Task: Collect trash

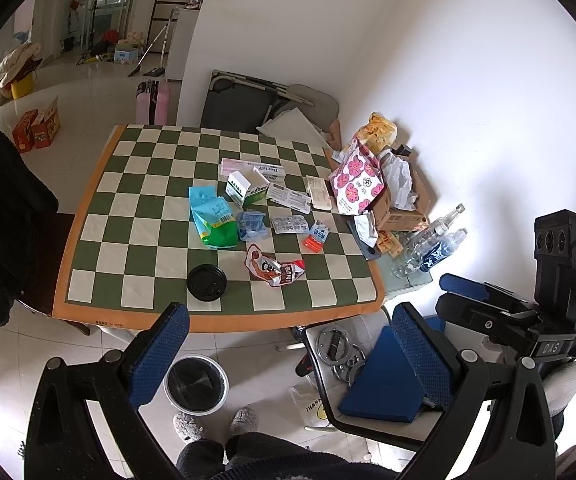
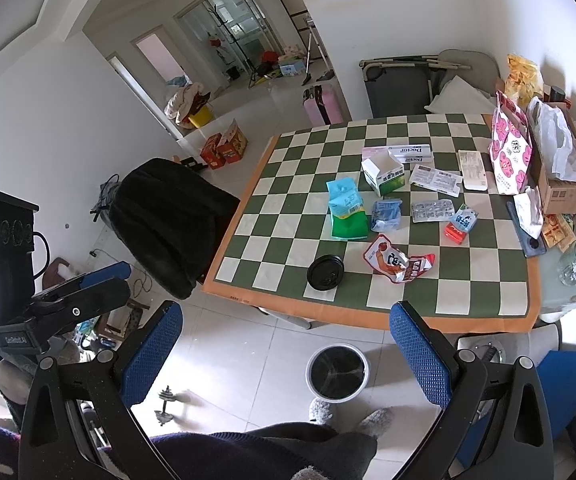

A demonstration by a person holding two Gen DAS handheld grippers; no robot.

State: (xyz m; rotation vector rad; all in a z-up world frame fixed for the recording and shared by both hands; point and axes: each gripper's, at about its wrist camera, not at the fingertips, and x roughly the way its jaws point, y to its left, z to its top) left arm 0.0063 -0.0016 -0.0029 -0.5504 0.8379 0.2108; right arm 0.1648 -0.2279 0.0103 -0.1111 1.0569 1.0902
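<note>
Litter lies on the checkered table: a red-white snack wrapper, a green-blue pouch, a crumpled blue wrapper, a blister pack, an open green-white carton and a black cup lid. A bin with a dark liner stands on the floor below the table's near edge. My left gripper and right gripper hover open and empty above the floor, short of the table.
A cardboard box with a floral bag and plastic bags sits at the table's right side, bottles beside it. A dark draped chair stands left. A stool carrying a blue pad is at right. The person's slippered feet are near the bin.
</note>
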